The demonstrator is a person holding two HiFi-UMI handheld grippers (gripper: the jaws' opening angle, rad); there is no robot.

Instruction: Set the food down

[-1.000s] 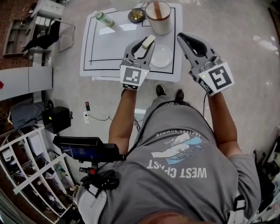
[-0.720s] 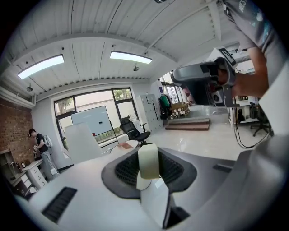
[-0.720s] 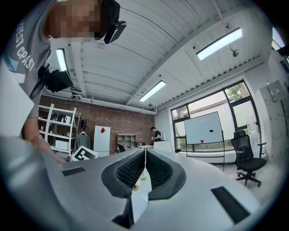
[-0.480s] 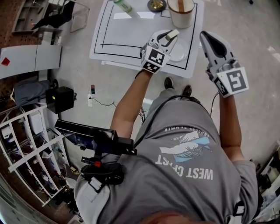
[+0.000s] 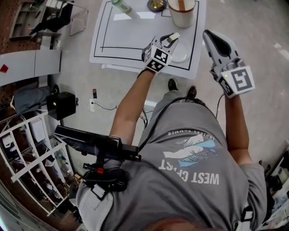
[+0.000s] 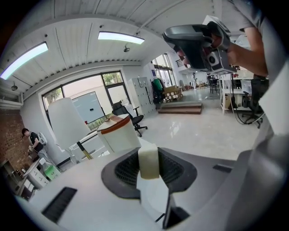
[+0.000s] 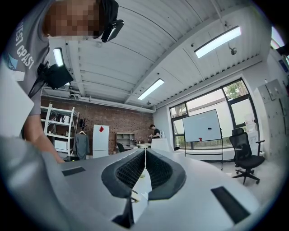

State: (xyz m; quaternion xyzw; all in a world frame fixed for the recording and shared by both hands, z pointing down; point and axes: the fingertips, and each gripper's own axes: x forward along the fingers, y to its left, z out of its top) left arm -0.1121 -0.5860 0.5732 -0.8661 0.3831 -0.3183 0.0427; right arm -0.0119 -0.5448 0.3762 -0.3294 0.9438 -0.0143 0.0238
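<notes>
**A:** On the left part of the white mat (image 5: 135,38) there's a green bottle (image 5: 121,6). Next along is the left gripper (image 5: 170,39), jaws clamped on a pale block of food (image 5: 174,36).

**B:** The block sits in those jaws right by the rim of the clear plate (image 5: 183,54), with the white tub (image 5: 181,16) beyond.

**A:** The right gripper (image 5: 209,36) is just off the mat's right edge. Its jaws are pressed together with nothing between them.

**B:** And the grey T-shirt (image 5: 194,149) reads WEST COAST, upside down, with a fold through the second word.
</notes>
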